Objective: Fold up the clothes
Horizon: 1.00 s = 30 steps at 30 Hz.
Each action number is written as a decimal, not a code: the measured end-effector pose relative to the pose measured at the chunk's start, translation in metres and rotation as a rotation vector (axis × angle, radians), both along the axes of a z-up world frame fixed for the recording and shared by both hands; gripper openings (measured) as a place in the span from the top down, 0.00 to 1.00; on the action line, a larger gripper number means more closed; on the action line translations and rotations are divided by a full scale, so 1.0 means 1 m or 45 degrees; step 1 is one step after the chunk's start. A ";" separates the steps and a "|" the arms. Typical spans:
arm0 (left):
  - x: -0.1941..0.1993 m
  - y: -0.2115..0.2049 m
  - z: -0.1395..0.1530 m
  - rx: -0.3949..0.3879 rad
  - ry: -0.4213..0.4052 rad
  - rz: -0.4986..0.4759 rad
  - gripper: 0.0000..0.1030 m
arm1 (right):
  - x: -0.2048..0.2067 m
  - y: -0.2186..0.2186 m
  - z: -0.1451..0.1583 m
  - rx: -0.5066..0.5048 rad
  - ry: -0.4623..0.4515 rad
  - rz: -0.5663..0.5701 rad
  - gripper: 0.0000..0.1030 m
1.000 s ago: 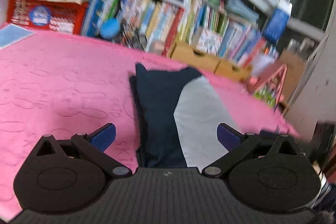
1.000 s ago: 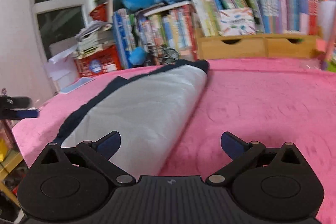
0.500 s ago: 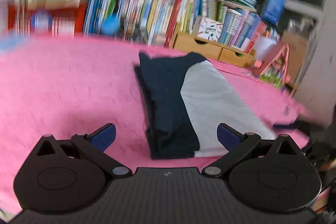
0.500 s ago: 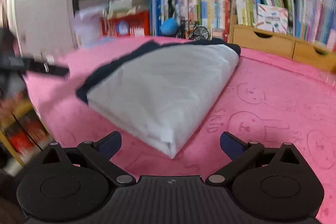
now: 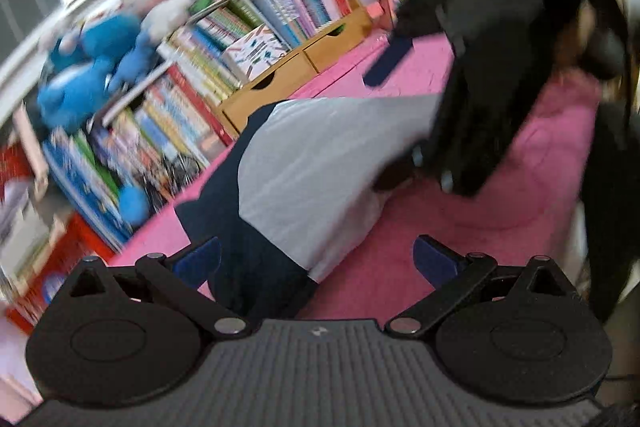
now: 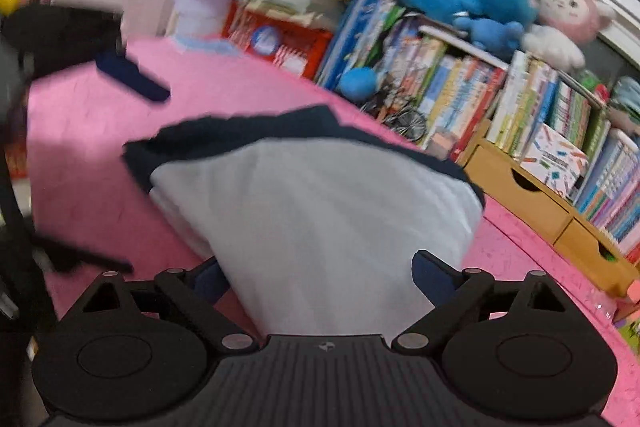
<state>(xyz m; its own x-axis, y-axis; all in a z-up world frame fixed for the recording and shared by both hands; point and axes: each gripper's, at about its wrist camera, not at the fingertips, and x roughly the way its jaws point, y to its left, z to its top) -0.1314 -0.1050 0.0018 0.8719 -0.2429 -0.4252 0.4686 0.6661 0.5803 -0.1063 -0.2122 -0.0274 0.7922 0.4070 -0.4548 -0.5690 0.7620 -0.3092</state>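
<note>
Our left gripper [image 5: 316,263] and right gripper [image 6: 316,277] both gape, released, around opposite ends of the folded shirt [image 6: 320,211] on the pink surface [image 6: 100,155]. Clamping only the top layer could undo the fold.

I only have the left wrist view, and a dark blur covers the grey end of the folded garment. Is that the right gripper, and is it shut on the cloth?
Observer: In the right wrist view the right gripper is open. The grey end of the folded garment lies between its fingers, unclamped.
Operator: From that side, where does my left gripper sit relative to the cloth?
Observer: One blue finger of the left gripper hangs over the bare pink cover, apart from the garment's navy edge.
</note>
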 end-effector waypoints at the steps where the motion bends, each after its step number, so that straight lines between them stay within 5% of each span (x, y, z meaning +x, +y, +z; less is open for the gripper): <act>1: 0.004 -0.004 -0.003 0.038 -0.028 0.000 0.00 | 0.001 -0.004 0.004 0.030 0.010 -0.001 0.08; 5: 0.023 -0.016 -0.013 0.157 -0.184 0.080 0.10 | 0.002 -0.022 0.016 0.142 0.053 0.005 0.08; 10: 0.032 -0.010 -0.008 0.084 -0.181 0.103 0.19 | -0.003 -0.037 0.019 0.282 0.157 0.068 0.02; 12: 0.028 -0.011 -0.011 0.090 -0.172 0.087 0.30 | 0.004 -0.051 0.021 0.392 0.219 0.029 0.00; 14: 0.026 -0.014 -0.015 0.102 -0.135 0.057 0.57 | 0.020 -0.072 0.020 0.550 0.316 -0.043 0.00; 15: 0.026 -0.015 -0.018 0.105 -0.113 0.051 0.60 | 0.034 -0.085 0.017 0.646 0.387 -0.099 0.00; 19: 0.029 -0.014 -0.024 0.065 -0.071 0.078 0.62 | 0.101 -0.128 -0.001 0.955 0.658 -0.308 0.00; 25: 0.028 -0.014 -0.025 -0.053 -0.063 0.181 0.64 | 0.201 -0.121 -0.011 0.889 0.569 -0.471 0.00; 30: 0.031 -0.006 -0.019 -0.177 -0.043 0.232 0.65 | 0.280 -0.106 -0.030 0.962 0.672 -0.498 0.00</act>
